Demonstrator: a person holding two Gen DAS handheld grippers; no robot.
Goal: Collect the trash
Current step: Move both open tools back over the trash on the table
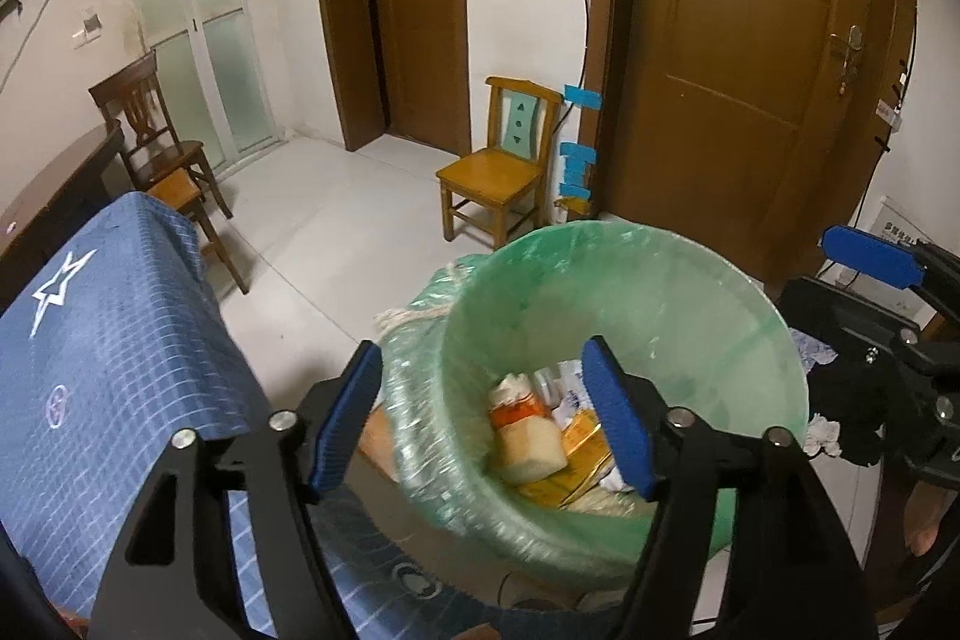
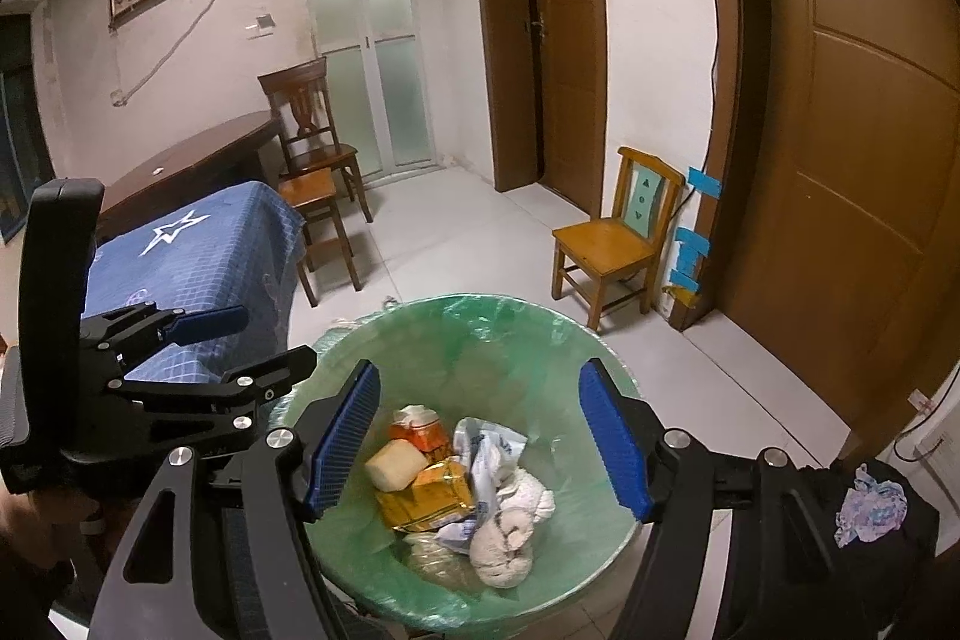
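Observation:
A green bin [image 1: 690, 292] lined with a clear green bag stands on the floor below both grippers. Inside lie several pieces of trash: a pale block [image 2: 395, 466], an orange carton [image 2: 420, 430], a yellow wrapper [image 2: 429, 496] and crumpled white paper [image 2: 504, 538]. My left gripper [image 1: 483, 418] hangs over the bin's near left rim, open, with nothing between its blue pads. My right gripper [image 2: 480, 439] hovers above the bin's middle, open and empty. In the right wrist view the left gripper [image 2: 240, 340] shows at the left.
A table with a blue checked cloth [image 1: 102, 340] stands left of the bin. A crumpled patterned scrap [image 2: 870, 511] lies on a dark surface at the right. A small yellow chair [image 1: 498, 166] stands by the wall. Brown doors [image 1: 750, 70] and a dark chair [image 1: 150, 124] stand behind.

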